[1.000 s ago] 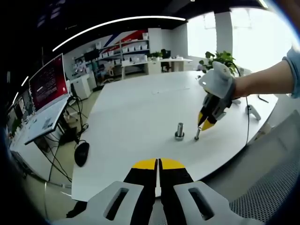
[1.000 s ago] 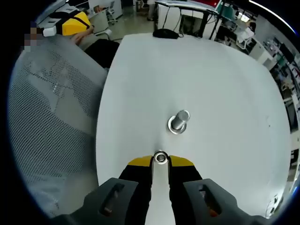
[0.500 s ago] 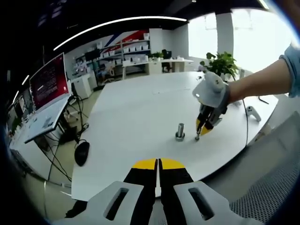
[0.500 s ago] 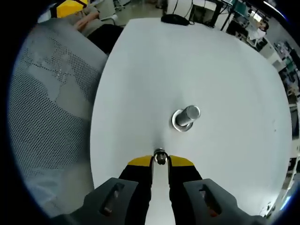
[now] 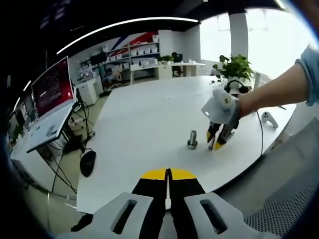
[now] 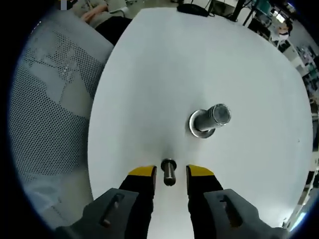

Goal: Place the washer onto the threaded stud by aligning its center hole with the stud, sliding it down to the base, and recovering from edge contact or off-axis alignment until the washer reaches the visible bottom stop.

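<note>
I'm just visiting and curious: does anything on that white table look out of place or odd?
Somewhat: a small metal piece stands on the table between the open jaws of the right gripper, apart from the threaded stud, not on it. Nothing looks spilled or broken.

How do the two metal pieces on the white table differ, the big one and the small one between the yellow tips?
The stud is thicker and stands on a wide round base; the small bolt is slimmer, with no such base. The stud stands apart on the table, while the small bolt sits between the open jaws of the right tool. Both are silvery metal and upright.
</note>
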Demonstrator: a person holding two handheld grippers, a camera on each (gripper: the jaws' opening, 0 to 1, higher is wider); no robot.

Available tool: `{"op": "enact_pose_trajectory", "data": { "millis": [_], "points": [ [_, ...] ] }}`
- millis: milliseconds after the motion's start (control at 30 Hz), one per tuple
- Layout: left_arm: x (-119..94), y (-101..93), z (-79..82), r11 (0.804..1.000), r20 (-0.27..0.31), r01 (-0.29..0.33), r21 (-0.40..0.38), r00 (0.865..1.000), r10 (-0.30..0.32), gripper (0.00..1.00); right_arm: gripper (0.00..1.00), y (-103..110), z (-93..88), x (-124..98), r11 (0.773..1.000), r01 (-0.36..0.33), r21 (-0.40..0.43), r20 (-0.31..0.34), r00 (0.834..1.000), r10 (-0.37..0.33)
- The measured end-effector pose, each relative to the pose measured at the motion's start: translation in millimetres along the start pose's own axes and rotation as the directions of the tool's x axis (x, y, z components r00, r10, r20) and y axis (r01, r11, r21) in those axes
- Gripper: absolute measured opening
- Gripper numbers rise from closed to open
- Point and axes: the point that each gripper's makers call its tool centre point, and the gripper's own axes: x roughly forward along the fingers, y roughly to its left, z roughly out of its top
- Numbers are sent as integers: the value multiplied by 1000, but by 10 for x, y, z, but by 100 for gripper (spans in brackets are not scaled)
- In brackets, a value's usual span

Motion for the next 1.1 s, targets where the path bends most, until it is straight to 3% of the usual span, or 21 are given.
{"op": "enact_pose_trajectory", "data": {
  "millis": [267,367,533,800,900,1100],
  "points": [
    [-1,-2,10,1000,5,2,-3,1000,-2,0,27,-43,-198,-193,997,23,79,31,999,-25],
    [-2,-7,12,1000,6,4,-2,1000,-4,0,26,-61,-274,-240,992,13,128,95,995,-26],
    [0,-13,7,1000,2,6,8,1000,-6,0,23,-106,-548,-254,983,3,186,82,996,-19],
    [-2,-11,2,1000,0,4,8,1000,-4,0,21,-213,-806,-244,974,22,228,50,998,-34],
    [-2,-9,0,1000,-1,3,6,1000,-3,0,16,-250,-836,-222,973,15,232,58,998,-29],
    [-2,-4,-6,1000,-4,1,4,1000,-1,0,15,-319,-834,-198,962,18,272,56,998,-35]
  ]
}}
